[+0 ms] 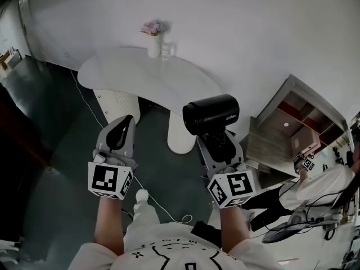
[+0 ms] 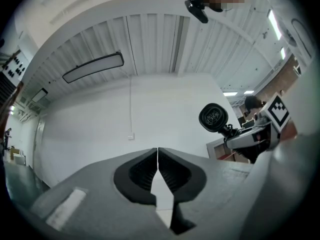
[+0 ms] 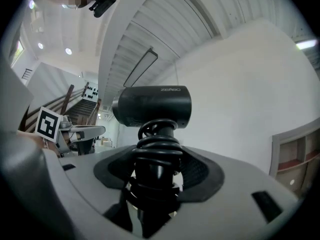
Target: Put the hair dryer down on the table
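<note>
One brand mark is legible to us: pale capitals, seemingly "ZEBSO", along the top of the black hair dryer (image 3: 151, 106) barrel, at twelve o'clock in the right gripper view. In the head view the same mark is too small to read.

A black hair dryer (image 1: 211, 113) is held up in the air, barrel level, handle pointing down with its cord coiled around it, clamped between the jaws of the right gripper (image 1: 218, 144). The white rounded table (image 1: 112, 72) stands beyond it, well apart
</note>
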Motion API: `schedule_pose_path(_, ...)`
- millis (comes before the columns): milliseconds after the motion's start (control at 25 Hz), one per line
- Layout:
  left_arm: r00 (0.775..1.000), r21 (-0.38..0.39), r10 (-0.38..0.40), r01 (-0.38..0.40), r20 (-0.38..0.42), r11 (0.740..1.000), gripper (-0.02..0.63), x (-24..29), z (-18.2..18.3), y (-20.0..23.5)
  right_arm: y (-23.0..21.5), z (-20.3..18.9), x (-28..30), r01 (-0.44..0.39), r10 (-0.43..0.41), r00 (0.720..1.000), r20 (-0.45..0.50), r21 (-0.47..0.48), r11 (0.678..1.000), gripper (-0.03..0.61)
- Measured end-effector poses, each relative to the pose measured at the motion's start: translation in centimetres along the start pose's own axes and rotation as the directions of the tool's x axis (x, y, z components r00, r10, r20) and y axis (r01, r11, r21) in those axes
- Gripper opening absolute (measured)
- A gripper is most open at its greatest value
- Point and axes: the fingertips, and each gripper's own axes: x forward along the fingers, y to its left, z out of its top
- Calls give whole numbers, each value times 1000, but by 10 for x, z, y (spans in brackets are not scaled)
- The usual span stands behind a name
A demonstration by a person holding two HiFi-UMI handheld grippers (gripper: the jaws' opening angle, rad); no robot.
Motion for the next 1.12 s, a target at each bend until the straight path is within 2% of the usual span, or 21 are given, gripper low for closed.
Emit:
schedule_pose_path(760,1000,-17,21,-21,8,1000,20,110,-54,205,41,-5,231,12,-12,1000,-18,-1,1000,264)
schedule_pose_path(960,1000,-7,15,-15,-5,1000,20,134,-66,271,70,-2,297,20,-20,999,-27,-9,1000,264)
schedule_pose_path(1120,999,-11,32,-32,-8,999,20,136,-77,287,76,-9,316,6,-7,1000,-24,-10,1000,264)
